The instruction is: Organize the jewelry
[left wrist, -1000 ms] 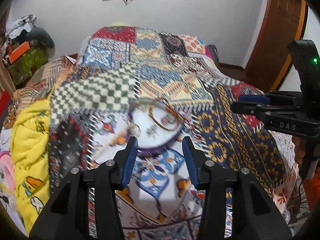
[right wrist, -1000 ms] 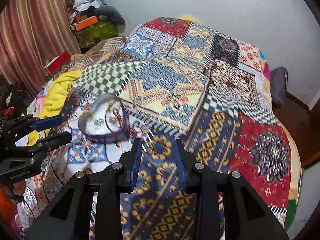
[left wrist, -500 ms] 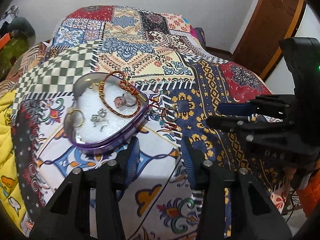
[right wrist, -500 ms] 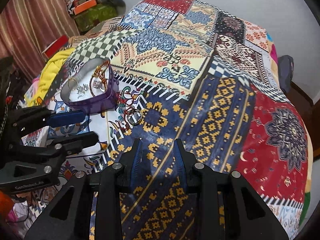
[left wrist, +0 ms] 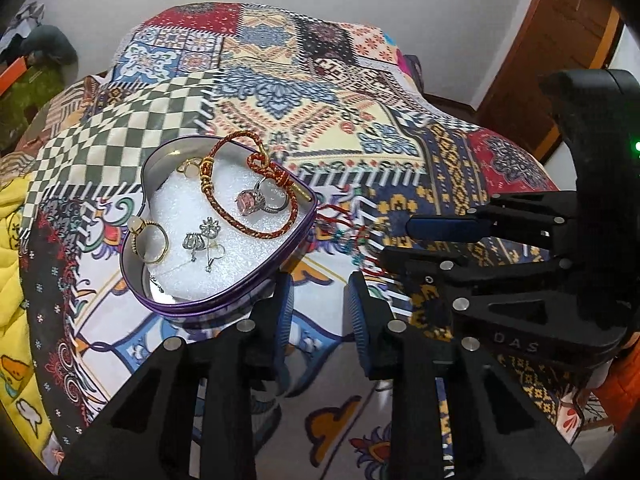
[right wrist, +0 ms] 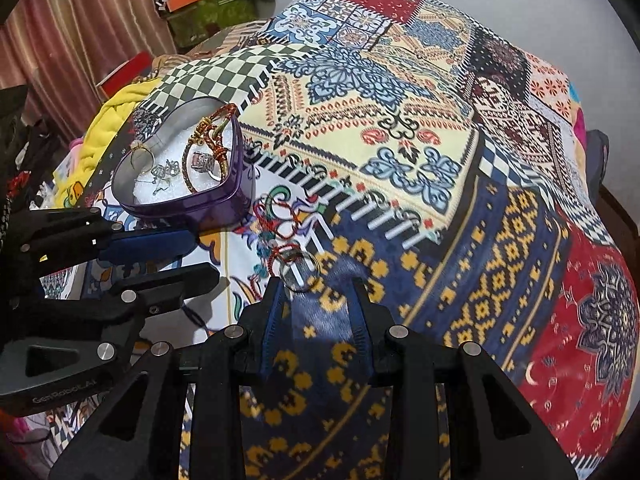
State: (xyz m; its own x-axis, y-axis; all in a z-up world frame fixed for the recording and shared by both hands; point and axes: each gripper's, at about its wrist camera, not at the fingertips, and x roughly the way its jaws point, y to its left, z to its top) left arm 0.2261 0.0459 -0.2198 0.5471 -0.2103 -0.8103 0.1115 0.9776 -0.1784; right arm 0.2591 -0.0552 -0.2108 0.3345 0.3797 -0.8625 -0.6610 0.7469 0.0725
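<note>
On the patchwork bedspread (right wrist: 400,128), just ahead of the right gripper (right wrist: 318,292), lies a silver ring (right wrist: 300,271) tangled against a red cord bracelet (right wrist: 280,220). Both lie outside the purple heart-shaped tin (left wrist: 224,304), which already holds a braided bracelet (left wrist: 248,200), rings and earrings on white foam. The right gripper's jaws stand moderately apart and empty. To my eye it should come down with one finger on each side of the ring's band and pinch it without snagging the cord. The left gripper (left wrist: 320,304), also parted and empty, waits at the tin's near rim. Compared with half a second ago, both grippers are closer, and the ring is nearly between the right fingers.
</note>
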